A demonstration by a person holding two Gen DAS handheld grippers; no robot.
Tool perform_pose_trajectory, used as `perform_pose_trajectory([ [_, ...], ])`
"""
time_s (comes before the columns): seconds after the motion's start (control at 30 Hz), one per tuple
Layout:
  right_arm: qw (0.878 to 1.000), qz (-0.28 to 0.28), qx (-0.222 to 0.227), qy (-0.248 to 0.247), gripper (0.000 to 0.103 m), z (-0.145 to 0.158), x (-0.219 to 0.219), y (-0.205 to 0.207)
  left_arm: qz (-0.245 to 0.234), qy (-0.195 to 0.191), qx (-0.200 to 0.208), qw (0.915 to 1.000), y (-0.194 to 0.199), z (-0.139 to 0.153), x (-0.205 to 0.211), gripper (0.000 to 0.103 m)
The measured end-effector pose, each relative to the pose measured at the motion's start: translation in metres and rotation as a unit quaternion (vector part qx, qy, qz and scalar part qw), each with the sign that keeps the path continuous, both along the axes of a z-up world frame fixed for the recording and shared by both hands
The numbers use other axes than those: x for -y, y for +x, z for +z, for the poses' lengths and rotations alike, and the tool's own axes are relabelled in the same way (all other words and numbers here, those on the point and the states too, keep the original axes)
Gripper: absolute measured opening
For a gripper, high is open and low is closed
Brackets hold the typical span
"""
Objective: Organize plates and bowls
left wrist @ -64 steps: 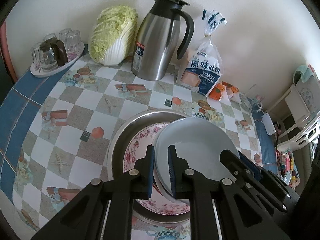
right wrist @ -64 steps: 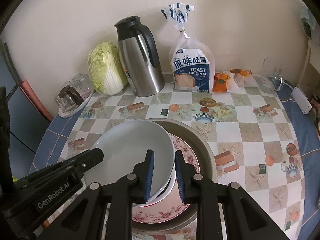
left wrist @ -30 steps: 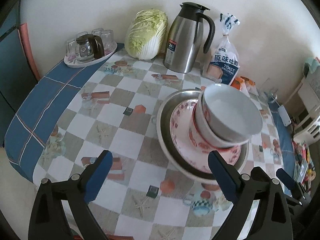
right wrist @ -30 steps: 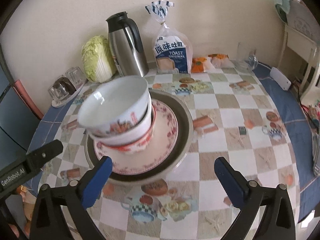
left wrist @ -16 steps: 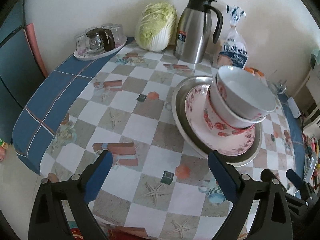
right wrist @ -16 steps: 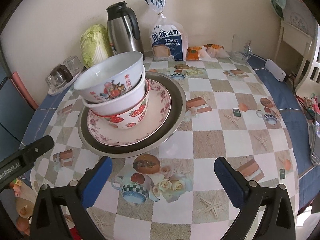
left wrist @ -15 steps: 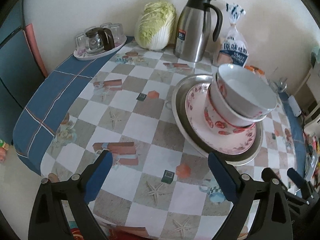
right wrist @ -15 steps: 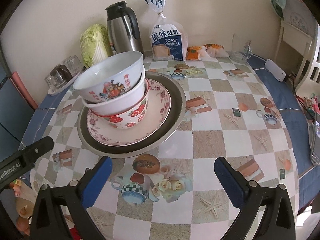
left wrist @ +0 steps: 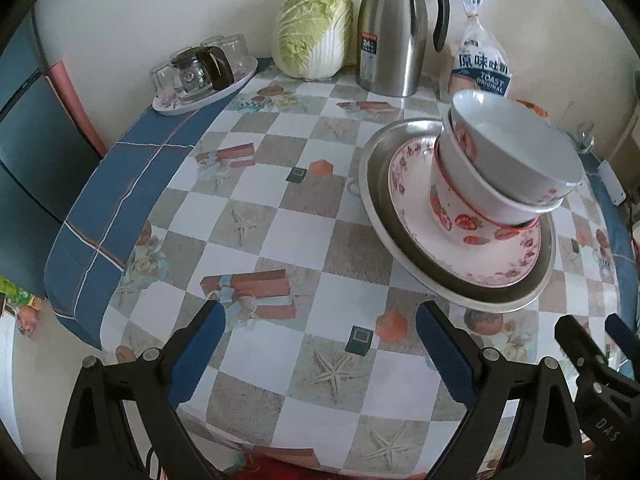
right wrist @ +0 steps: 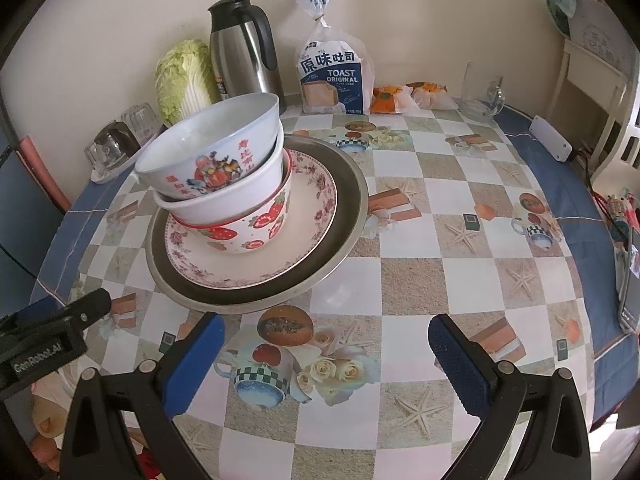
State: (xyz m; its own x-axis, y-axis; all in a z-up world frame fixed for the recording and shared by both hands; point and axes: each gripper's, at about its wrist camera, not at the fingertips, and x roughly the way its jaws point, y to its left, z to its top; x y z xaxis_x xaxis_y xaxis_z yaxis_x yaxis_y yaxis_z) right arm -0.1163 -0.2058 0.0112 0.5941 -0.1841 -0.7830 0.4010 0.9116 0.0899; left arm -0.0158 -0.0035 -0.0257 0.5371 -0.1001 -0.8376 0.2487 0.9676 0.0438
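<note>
A stack stands on the table: a metal tray (left wrist: pixel 370 184) (right wrist: pixel 348 216), a floral plate (left wrist: pixel 408 196) (right wrist: pixel 316 216), a strawberry bowl (left wrist: pixel 452 216) (right wrist: pixel 256 228), a white bowl (right wrist: pixel 240 200) and a top white bowl with a red picture (left wrist: pixel 516 148) (right wrist: pixel 216 156), tilted. My left gripper (left wrist: pixel 318 352) is open and empty, near the table's front edge, left of the stack. My right gripper (right wrist: pixel 324 360) is open and empty, in front of the stack. The left gripper also shows at the left in the right wrist view (right wrist: pixel 52 332).
At the back stand a cabbage (left wrist: pixel 312 36), a steel thermos jug (left wrist: pixel 394 28), a toast bag (right wrist: pixel 332 76), orange packets (right wrist: pixel 386 100), a glass mug (right wrist: pixel 480 92) and a tray of upturned glasses (left wrist: pixel 200 76). A phone (right wrist: pixel 630 292) lies at the right edge.
Both grippers let go of the top bowl, opened wide and drew back from the stack toward the table's front edge. The top bowl now rests on the stacked bowls.
</note>
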Motion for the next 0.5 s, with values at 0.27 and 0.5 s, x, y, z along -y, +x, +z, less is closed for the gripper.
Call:
perform_pose_trajectory([
  [0.27, 1.000, -0.003, -0.007, 0.003, 0.103, -0.0025, 0.0018, 0.0007, -0.009, 0.027, 0.011, 0.9995, -0.0031, -0.0032, 0.0059, 0.096],
  [0.5, 1.000, -0.002, -0.013, 0.003, 0.103, -0.0041, 0.0021, 0.0023, -0.008, 0.041, 0.016, 0.9990, -0.0032, -0.0057, 0.0064, 0.096],
])
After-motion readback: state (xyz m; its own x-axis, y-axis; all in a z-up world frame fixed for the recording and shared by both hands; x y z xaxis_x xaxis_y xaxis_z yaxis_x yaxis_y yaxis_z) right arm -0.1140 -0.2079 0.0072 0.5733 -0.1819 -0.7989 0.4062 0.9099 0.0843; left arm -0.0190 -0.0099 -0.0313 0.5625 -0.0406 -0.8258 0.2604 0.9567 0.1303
